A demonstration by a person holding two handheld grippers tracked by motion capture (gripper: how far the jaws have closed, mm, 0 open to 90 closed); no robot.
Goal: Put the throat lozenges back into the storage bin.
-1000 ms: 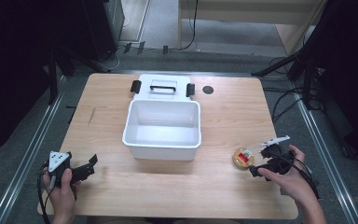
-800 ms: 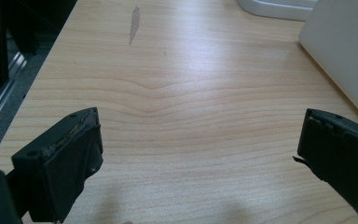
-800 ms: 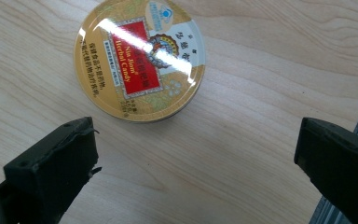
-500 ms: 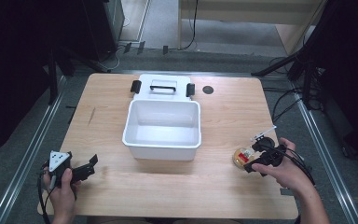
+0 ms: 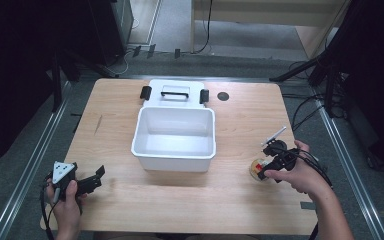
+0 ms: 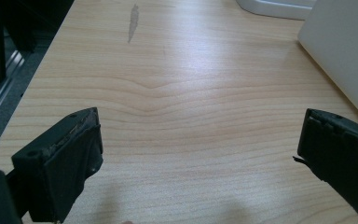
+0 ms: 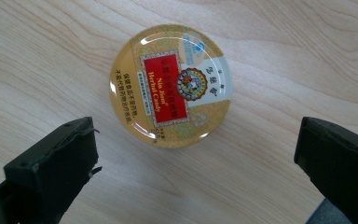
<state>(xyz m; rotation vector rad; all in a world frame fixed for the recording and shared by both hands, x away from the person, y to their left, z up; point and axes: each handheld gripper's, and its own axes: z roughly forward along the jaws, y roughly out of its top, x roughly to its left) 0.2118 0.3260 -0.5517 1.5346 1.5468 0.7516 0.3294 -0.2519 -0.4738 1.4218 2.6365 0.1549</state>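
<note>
Glossy round candy tin [image 7: 170, 85] lies on grained wooden table [image 7: 279, 56].

High cam overhead, far; claw cams close on table [image 5: 240, 200].

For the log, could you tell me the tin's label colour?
Red, on a gold lid with a white patch; the tin shows best in the right gripper view.

On the lid of the round candy tin [image 7: 170, 85], "Nin Jiom" and "Herbal Candy" are printed in yellow on a red panel. Columns of Chinese characters are set beside that panel, too small to be read. No other text can be made out.
</note>
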